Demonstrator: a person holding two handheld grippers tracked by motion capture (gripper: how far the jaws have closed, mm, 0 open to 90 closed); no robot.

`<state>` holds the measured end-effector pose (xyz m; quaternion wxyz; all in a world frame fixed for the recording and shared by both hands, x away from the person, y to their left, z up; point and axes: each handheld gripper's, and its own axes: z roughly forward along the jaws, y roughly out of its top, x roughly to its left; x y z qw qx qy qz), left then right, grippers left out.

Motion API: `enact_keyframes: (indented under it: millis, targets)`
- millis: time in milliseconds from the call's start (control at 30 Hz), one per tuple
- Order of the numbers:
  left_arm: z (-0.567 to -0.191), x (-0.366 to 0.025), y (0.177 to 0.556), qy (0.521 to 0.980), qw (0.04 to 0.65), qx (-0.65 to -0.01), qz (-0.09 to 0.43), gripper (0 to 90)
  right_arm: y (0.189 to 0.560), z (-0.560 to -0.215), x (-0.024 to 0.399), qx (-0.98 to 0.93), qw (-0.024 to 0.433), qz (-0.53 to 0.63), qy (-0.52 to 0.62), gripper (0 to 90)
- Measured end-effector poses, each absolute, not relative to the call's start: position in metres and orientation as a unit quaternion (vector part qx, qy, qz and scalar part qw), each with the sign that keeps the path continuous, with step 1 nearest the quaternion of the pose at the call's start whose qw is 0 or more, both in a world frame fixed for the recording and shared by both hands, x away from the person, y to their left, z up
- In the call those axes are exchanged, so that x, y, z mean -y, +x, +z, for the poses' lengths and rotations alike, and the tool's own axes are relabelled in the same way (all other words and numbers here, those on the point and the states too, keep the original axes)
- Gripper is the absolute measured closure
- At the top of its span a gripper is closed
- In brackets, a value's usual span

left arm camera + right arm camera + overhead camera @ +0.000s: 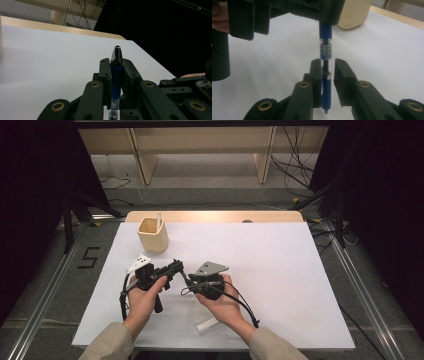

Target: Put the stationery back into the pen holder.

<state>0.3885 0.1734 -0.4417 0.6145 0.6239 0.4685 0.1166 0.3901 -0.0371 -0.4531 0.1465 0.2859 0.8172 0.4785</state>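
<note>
You hold the blue pen [325, 50] bridged between both grippers above the white desk [280, 270]: the left gripper [116, 65] has its jaws clamped on the tip end, while the right gripper [327, 68] jaws stand slightly apart around the barrel. The handover looks nearly done; the beige cup [153, 235] beyond appears to await it.

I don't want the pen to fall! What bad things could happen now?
The left gripper is shut on the blue pen near its silver tip, while the right gripper's jaws stand apart with a gap on one side. So one grip carries the pen; if it slips, the pen could drop onto the white table. The two grippers are also very close together and might bump, knocking the pen crooked.
</note>
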Motion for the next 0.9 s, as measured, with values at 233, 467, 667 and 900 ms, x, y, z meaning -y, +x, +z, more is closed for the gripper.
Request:
enact_keyframes:
  millis: [233,467,667,900]
  targets:
    - [-0.436,-0.178,0.39,0.619,0.618,-0.466,0.131,79.5,0.392,-0.452,0.04,-0.813,0.15,0.478,0.297,61.1]
    - [-0.43,-0.181,0.39,0.623,0.615,-0.456,0.162,79.5,0.393,-0.453,0.042,-0.811,0.153,0.473,0.308,48.9]
    - [-0.424,-0.184,0.391,0.628,0.605,-0.449,0.194,79.5,0.397,-0.453,0.047,-0.812,0.144,0.466,0.321,40.8]
    - [-0.417,-0.188,0.396,0.632,0.595,-0.443,0.226,79.5,0.398,-0.455,0.051,-0.816,0.137,0.456,0.326,36.2]
